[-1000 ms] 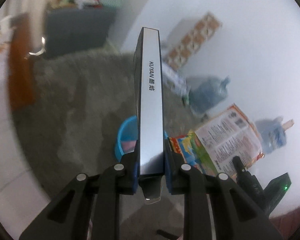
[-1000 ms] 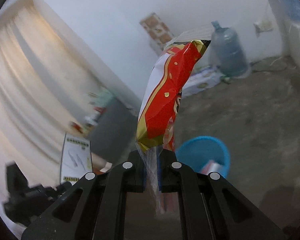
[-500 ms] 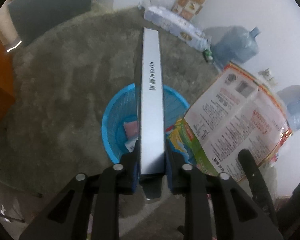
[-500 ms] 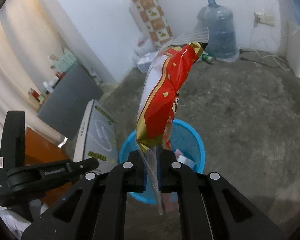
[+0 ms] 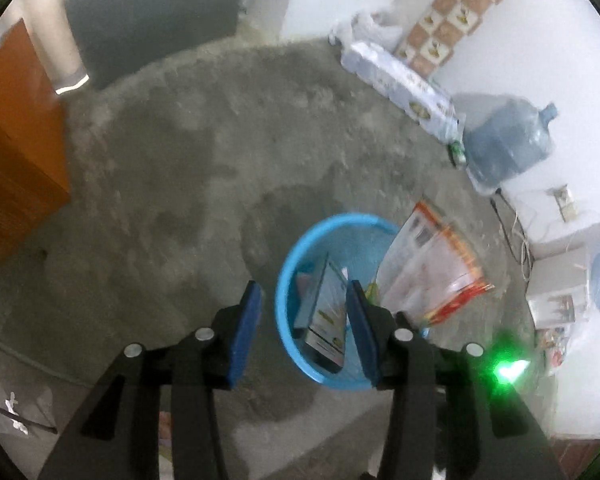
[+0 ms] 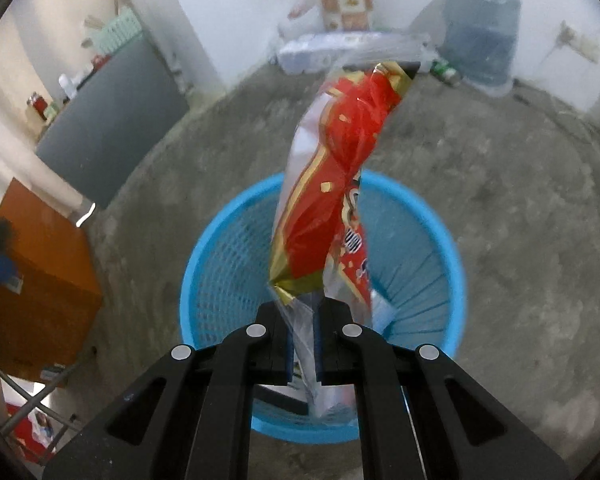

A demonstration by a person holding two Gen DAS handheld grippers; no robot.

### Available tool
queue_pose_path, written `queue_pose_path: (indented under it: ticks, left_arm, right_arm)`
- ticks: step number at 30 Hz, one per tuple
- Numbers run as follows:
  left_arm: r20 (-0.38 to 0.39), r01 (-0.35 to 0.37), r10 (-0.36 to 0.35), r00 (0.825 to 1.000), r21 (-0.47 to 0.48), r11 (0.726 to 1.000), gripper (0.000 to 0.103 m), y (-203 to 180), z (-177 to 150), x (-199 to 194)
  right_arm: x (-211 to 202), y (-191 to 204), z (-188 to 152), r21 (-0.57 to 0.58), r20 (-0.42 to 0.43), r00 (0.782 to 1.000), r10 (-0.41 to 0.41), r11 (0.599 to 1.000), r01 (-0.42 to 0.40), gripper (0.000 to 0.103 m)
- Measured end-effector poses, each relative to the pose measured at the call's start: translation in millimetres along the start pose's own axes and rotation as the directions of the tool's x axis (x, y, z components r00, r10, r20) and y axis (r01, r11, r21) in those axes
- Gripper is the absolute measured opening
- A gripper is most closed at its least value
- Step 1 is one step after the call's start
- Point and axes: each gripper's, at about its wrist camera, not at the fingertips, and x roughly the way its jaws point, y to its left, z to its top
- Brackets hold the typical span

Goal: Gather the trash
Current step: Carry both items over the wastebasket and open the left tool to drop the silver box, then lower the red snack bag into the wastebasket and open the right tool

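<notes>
A blue mesh waste basket [image 5: 286, 280] [image 6: 452, 256] stands on the concrete floor. My left gripper [image 5: 304, 332] is open above it; a flat silver box [image 5: 326, 312] lies tilted inside the basket, free of the fingers. My right gripper [image 6: 303, 344] is shut on a red, gold and white snack bag [image 6: 332, 196] and holds it above the basket's mouth. The same bag shows in the left wrist view [image 5: 432, 268] at the basket's right rim.
An orange wooden cabinet [image 5: 12, 136] stands at left, a grey cabinet [image 5: 152, 12] at the back. Water jugs [image 5: 504, 144] [image 6: 480, 32], a pack of bottles [image 5: 400, 84] and a green can [image 5: 456, 152] line the white wall. Cables [image 5: 512, 232] lie at right.
My left gripper opened and the silver box dropped into the basket. Both grippers tilted down over the basket. The right gripper still holds the snack bag, now right above the basket.
</notes>
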Motion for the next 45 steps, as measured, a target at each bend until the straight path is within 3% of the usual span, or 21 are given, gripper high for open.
queue_pose_path:
  ticks: [4,7,10,15,21,24,29,33,34,36,41,45]
  left_arm:
    - [0.044,0.015,-0.014,0.999,-0.011,1.000,0.044,12,11,-32]
    - [0.068,0.028,-0.028,0.997,-0.004,1.000,0.045,15,16,-51]
    - [0.075,0.037,-0.037,0.997,-0.004,0.999,0.046,20,18,-62]
    - [0.060,0.047,-0.046,0.997,-0.018,0.999,0.046,29,19,-69]
    - [0.046,0.061,-0.059,0.997,-0.028,0.998,0.046,35,19,-72]
    - [0.041,0.068,-0.066,0.997,-0.049,0.997,0.046,39,19,-71]
    - [0.035,0.068,-0.066,0.997,-0.053,0.996,0.046,43,19,-72]
    - [0.041,0.072,-0.070,0.997,-0.059,0.996,0.046,43,17,-74]
    - [0.043,0.073,-0.071,0.997,-0.060,0.996,0.046,43,17,-75]
    - [0.048,0.079,-0.076,0.996,-0.063,0.995,0.046,45,14,-77]
    - [0.068,0.096,-0.092,0.993,-0.063,0.993,0.046,47,5,-93]
    - [0.097,0.111,-0.105,0.990,-0.057,0.992,0.046,46,-2,-114]
  right_arm:
    - [23,16,-6,-0.043,-0.104,0.995,0.009,0.999,-0.014,0.005]
    - [47,15,-11,-0.031,-0.211,0.977,0.040,0.998,-0.048,0.004]
    - [61,13,-12,0.042,-0.292,0.947,0.131,0.991,-0.124,0.004]
    - [91,17,-19,0.088,-0.421,0.897,0.137,0.990,-0.110,0.003]
    - [122,-1,-11,0.252,-0.484,0.842,0.239,0.959,-0.127,0.003]
    - [129,-13,-10,0.326,-0.484,0.831,0.274,0.938,-0.120,0.003]
    - [128,-14,-12,0.281,-0.488,0.853,0.186,0.959,-0.048,0.005]
    - [109,1,-9,0.188,-0.458,0.877,0.144,0.980,-0.063,0.009]
    - [100,8,-10,0.156,-0.446,0.884,0.142,0.984,-0.080,0.012]
    - [86,18,-13,0.102,-0.436,0.891,0.126,0.991,-0.090,0.042]
    - [43,37,-24,-0.002,-0.380,0.917,0.122,0.991,-0.133,0.049]
    - [7,37,-35,-0.013,-0.335,0.926,0.177,0.981,-0.192,0.049]
